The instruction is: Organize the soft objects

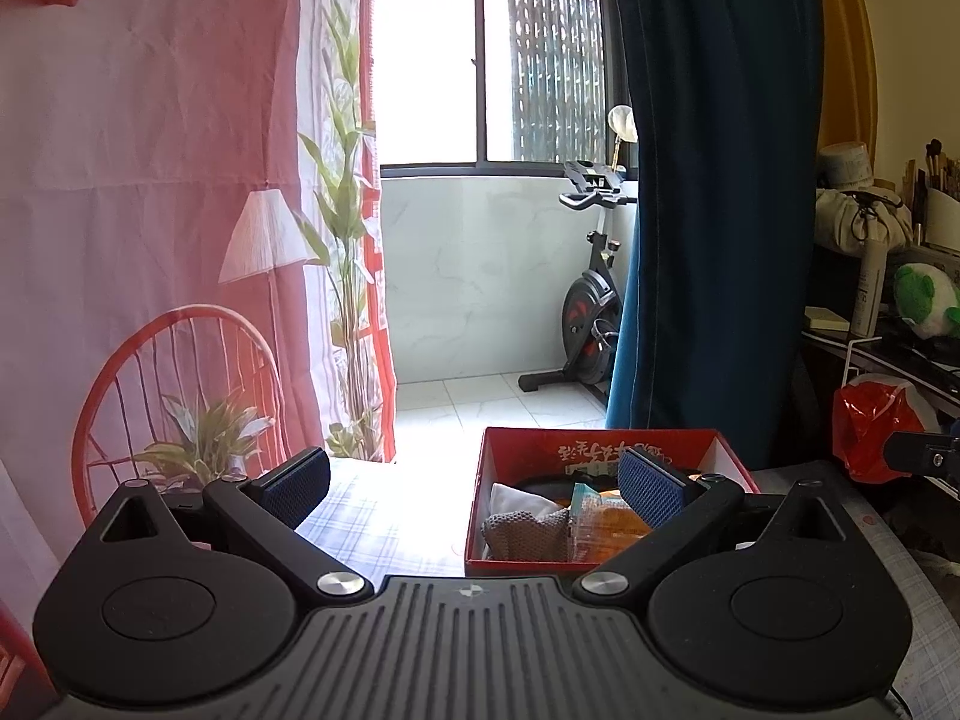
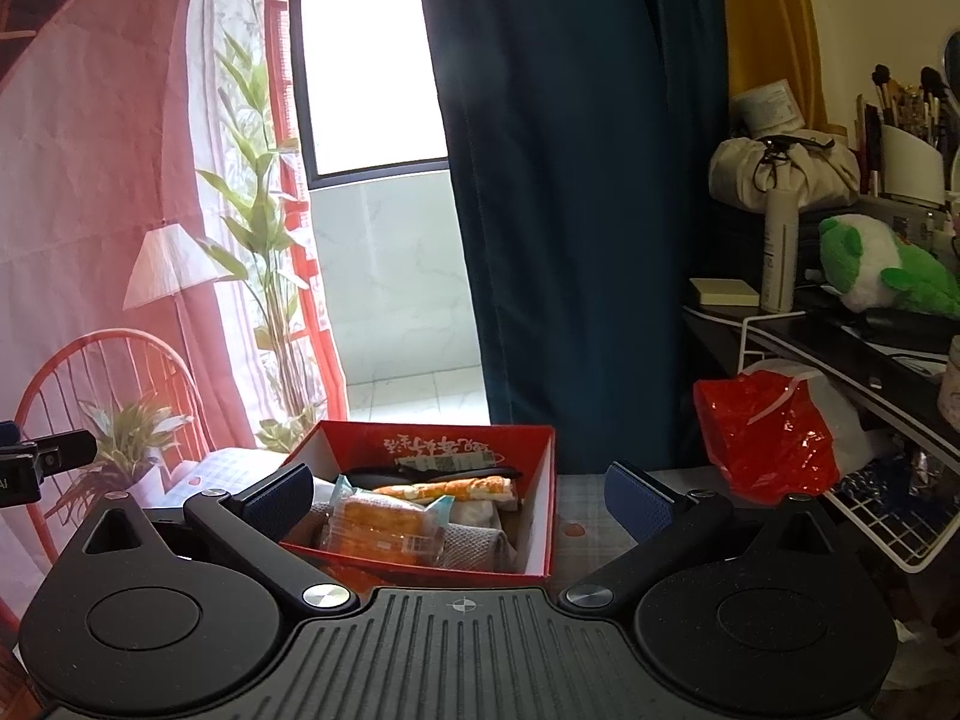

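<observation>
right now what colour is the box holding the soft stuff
Red, with a white inner wall on one side; the box shows best in the right wrist view.

Bright window [image 1: 480,60], blue curtain [image 1: 720,180], tiled floor [image 1: 480,402]

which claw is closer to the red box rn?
Roughly level. Left claw has the red box ahead, to its right; right claw has it ahead, slightly left. Both open.

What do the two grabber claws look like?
Both match. The left gripper and right gripper have matte black bodies with ribbed middles, round black discs, silver pivot screws, and angled black arms ending in dark blue textured pads.
</observation>
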Demonstrator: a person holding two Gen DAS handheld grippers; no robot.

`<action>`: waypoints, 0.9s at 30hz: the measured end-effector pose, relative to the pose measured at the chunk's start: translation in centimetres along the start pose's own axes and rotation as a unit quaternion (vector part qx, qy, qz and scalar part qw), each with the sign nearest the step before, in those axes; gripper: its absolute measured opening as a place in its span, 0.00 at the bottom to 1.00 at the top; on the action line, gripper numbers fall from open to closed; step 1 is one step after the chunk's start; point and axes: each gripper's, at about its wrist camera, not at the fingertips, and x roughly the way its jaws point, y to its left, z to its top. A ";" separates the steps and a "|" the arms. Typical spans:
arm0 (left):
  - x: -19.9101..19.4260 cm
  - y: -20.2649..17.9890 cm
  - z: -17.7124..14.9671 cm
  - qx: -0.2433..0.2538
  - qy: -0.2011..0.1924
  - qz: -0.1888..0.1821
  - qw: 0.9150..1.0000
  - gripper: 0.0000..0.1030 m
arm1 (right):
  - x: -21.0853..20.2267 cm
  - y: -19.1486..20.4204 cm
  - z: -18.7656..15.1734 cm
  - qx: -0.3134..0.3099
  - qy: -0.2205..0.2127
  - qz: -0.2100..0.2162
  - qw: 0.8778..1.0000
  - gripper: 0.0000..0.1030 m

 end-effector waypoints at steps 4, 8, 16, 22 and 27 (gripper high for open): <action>0.0 -0.1 0.0 0.001 0.002 0.002 1.000 1.00 | 0.0 0.0 0.0 0.001 0.002 -0.002 1.000 1.00; 0.0 -0.1 0.0 0.000 0.002 0.003 1.000 1.00 | 0.0 -0.1 -0.1 0.004 0.005 -0.004 1.000 1.00; 0.0 0.0 0.0 0.000 0.004 0.000 1.000 1.00 | 0.1 -0.2 -0.1 0.004 0.008 -0.003 1.000 1.00; 0.0 0.0 0.0 0.000 0.003 -0.001 1.000 1.00 | 0.1 -0.1 -0.1 0.004 0.007 -0.004 1.000 1.00; 0.0 0.2 0.0 -0.003 -0.001 -0.004 1.000 1.00 | -0.1 -0.1 0.1 0.003 -0.001 -0.003 1.000 1.00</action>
